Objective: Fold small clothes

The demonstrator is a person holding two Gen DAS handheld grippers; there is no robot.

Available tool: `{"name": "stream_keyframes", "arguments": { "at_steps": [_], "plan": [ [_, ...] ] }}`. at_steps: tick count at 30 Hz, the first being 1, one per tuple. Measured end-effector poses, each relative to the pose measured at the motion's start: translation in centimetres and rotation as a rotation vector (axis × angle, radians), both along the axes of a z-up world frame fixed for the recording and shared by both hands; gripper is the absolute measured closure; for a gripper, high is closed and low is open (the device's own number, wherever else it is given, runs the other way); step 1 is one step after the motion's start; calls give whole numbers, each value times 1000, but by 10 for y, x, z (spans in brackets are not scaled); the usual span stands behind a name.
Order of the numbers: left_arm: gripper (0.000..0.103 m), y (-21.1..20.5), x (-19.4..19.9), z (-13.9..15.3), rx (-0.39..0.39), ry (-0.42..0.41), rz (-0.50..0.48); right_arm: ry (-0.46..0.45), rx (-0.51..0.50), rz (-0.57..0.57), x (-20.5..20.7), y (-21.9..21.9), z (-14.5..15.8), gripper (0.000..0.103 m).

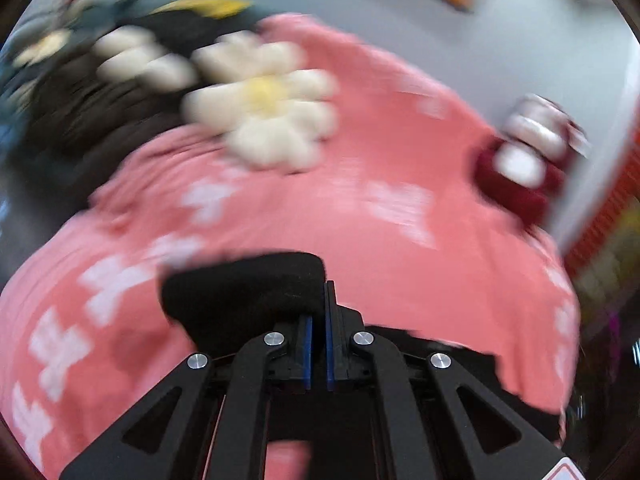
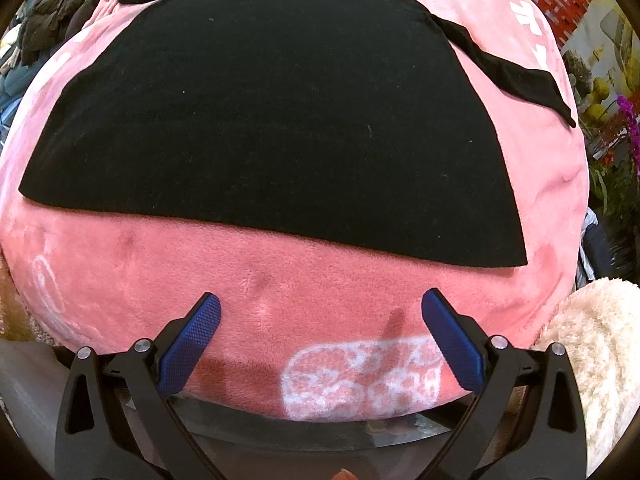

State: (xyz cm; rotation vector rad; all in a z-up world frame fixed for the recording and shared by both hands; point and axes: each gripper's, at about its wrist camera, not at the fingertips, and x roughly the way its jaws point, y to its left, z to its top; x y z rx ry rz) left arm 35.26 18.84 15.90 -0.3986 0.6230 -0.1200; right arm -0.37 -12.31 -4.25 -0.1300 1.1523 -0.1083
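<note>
A flat black knit garment (image 2: pixel 272 120) lies spread on a pink plush blanket (image 2: pixel 320 300). A cream fluffy cushion (image 2: pixel 592 340) sits just right of the blanket. A white daisy-shaped pillow (image 1: pixel 264 100) rests on its far side.

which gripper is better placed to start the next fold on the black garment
Left. The left gripper is shut on a corner of the black garment, so it can likely carry that over. The right gripper is open over bare pink blanket, holding nothing.

Your left wrist view is smeared with motion blur across the pink blanket (image 1: pixel 320 208), only the fingers (image 1: pixel 307 354) staying sharp. Your right wrist view is crisp, evenly and softly lit. Both bulge and darken at the round edges.
</note>
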Motion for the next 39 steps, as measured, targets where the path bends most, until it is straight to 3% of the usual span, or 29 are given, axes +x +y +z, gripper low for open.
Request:
{"name": "stream_keyframes", "arguments": {
  "at_steps": [3,6,7,8,11,15,21,22,24,27,32,34,35,39],
  "plan": [
    [100,-84,-4,12,33,-5,-153,-10,16,-12,-1,-3,1,5],
    [94,-167,-16,-13,114,38,-271,-12,47,-35,-1,-9,2,5],
    [82,-192,-18,-29,131,81,-307,-14,69,-45,-1,-12,3,5],
    [78,-215,-25,-46,163,115,-323,-18,86,-56,0,-15,4,5],
    [53,-254,-52,-78,240,161,-356,-81,145,-104,8,-36,23,5],
    [42,-236,-94,-104,258,216,-354,-190,201,-106,42,-65,62,5],
    [37,-174,-155,-135,270,282,-256,-281,337,-2,175,-89,100,7],
    [36,-161,-162,-141,243,302,-235,-266,393,-14,209,-93,98,11],
    [36,-141,-170,-147,209,326,-210,-215,445,-49,261,-98,85,40],
    [35,-122,-180,-155,201,319,-179,-178,409,-96,325,-100,64,41],
    [34,-105,-184,-167,163,329,-166,-118,351,-130,380,-100,32,40],
    [34,-103,-182,-171,155,326,-163,-118,322,-68,389,-90,34,67],
    [33,-102,-182,-173,157,318,-164,-120,332,-39,393,-84,40,100],
    [32,-102,-182,-174,185,291,-167,-381,426,-3,381,-89,116,100]
  ]
}}
